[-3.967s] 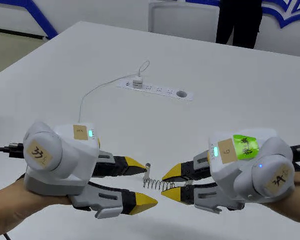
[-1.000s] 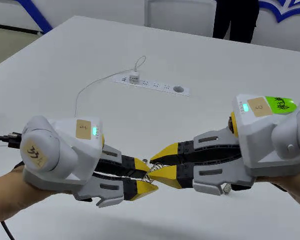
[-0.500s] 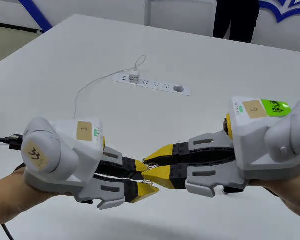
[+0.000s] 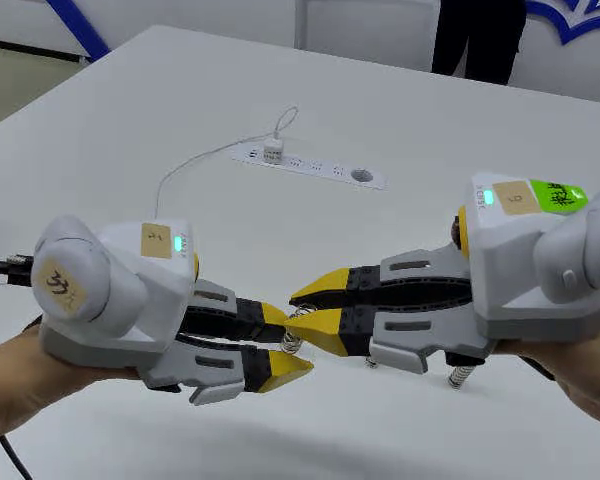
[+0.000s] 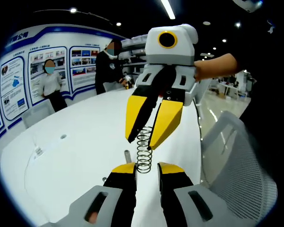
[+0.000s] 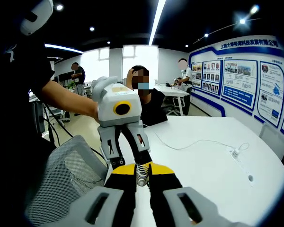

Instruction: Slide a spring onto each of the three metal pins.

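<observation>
A small steel spring (image 5: 143,150) stands on end between the two grippers. My right gripper (image 6: 140,171) is shut on its upper coils, and its yellow tips (image 5: 149,124) come down from above in the left gripper view. My left gripper (image 5: 147,169) is open, its tips on either side of the spring's lower end. A short metal pin (image 5: 127,155) stands just beside the spring. In the head view the grippers meet tip to tip over the spring (image 4: 294,338), the left gripper (image 4: 283,343) from the left, the right gripper (image 4: 307,305) from the right.
Two loose springs (image 4: 461,377) (image 4: 370,361) lie on the white table under the right gripper. A white power strip (image 4: 315,167) with a plugged cable (image 4: 195,166) sits farther back. A person (image 4: 477,35) and a chair (image 4: 365,30) are at the far edge.
Four seconds ago the grippers were apart, the right one holding the spring sideways near the pin. They have since closed tip to tip, and the spring now stands between the left jaws.
</observation>
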`<state>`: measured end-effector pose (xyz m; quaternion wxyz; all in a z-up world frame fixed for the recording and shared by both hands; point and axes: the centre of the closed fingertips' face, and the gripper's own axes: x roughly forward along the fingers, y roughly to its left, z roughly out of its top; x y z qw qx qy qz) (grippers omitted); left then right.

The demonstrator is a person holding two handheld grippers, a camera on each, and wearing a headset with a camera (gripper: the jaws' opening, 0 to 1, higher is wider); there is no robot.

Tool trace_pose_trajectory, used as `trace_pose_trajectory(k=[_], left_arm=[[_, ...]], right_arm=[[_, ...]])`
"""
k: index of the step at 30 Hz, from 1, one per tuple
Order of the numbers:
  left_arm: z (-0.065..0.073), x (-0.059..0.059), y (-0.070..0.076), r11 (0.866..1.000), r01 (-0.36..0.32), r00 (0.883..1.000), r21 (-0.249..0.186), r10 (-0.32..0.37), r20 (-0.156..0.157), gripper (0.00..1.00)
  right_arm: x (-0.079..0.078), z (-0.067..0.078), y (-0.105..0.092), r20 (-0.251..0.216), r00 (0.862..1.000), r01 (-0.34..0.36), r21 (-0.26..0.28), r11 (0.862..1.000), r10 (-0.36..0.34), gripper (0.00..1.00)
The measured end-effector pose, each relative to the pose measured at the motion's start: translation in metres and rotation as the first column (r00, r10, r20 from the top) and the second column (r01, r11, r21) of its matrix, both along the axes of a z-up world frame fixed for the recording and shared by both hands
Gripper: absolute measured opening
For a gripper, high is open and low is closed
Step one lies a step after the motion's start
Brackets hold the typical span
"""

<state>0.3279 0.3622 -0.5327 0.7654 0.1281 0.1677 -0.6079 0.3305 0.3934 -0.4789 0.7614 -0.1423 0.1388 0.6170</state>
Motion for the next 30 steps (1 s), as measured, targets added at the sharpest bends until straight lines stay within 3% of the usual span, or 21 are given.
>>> trace_pose_trajectory(k=[7, 15, 24, 27, 30], left_arm=[[-0.007, 0.004, 0.008, 0.999, -0.033, 0.999, 0.024, 0.033, -0.002, 0.32], [-0.003, 0.016, 0.017, 0.994, -0.109, 0.994, 0.001, 0.109, 0.008, 0.48], [-0.004, 0.028, 0.03, 0.983, -0.181, 0.983, -0.01, 0.181, 0.005, 0.61], [-0.005, 0.034, 0.034, 0.978, -0.21, 0.977, -0.002, 0.21, 0.027, 0.7], [-0.006, 0.037, 0.036, 0.974, -0.228, 0.973, -0.006, 0.228, 0.026, 0.79]], right_arm=[[0.017, 0.006, -0.002, 0.014, 1.0, 0.026, 0.002, 1.0, -0.026, 0.1], [0.038, 0.003, -0.007, 0.016, 0.998, 0.069, -0.012, 0.998, -0.068, 0.1], [0.066, -0.019, -0.009, -0.005, 0.991, 0.131, -0.055, 0.99, -0.132, 0.1], [0.074, -0.029, -0.007, -0.017, 0.989, 0.144, -0.074, 0.987, -0.146, 0.1], [0.081, -0.04, -0.006, -0.024, 0.987, 0.159, -0.095, 0.983, -0.162, 0.1]])
